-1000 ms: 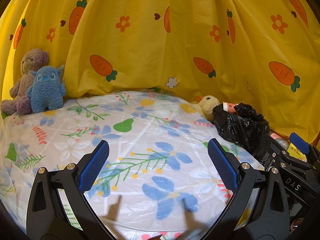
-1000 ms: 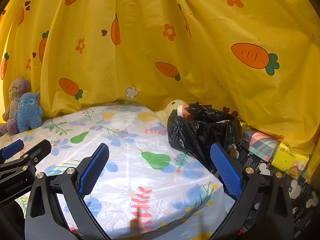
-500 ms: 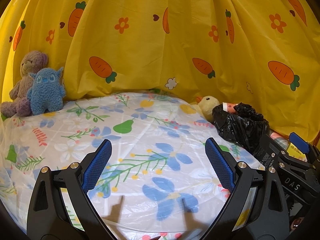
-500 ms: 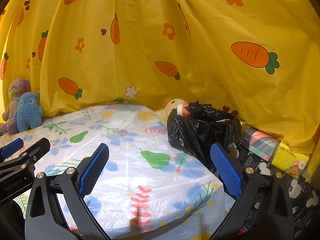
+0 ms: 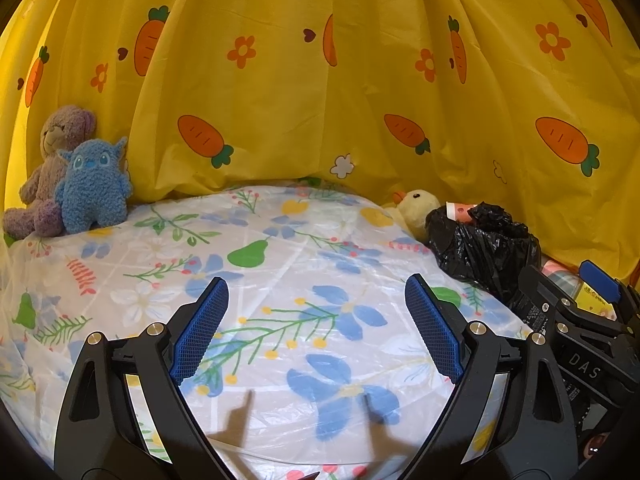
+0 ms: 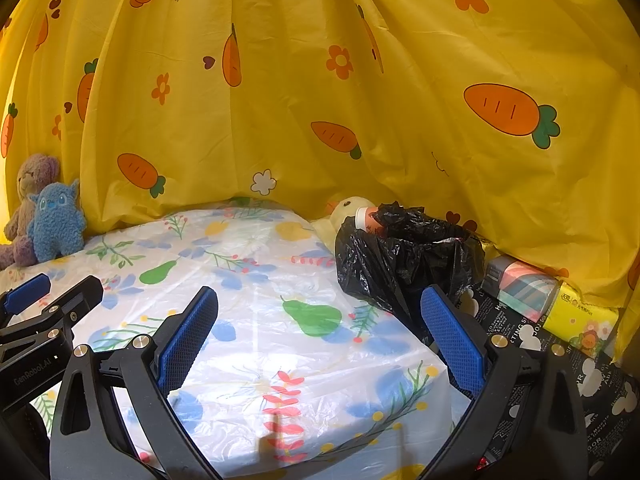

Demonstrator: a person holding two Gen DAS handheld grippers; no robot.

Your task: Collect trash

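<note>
Black trash bag far right on floral table cover, mouth open, red-white cup poking out. Left gripper released, jaws just narrowed slightly, nothing between. Right gripper released, empty.

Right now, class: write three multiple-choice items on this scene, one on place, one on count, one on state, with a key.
1. Where is the black bag?
A. beside the duck
B. beside the blue toy
C. between the left gripper's fingers

2. How many plush toys show?
A. one
B. three
C. five

3. The right gripper is:
A. shut on the bag
B. shut, empty
C. open, empty

Key: 1 A, the bag touches the duck at the right. 2 B, bear, blue toy, duck. 3 C, only tablecloth shows between its pads.
</note>
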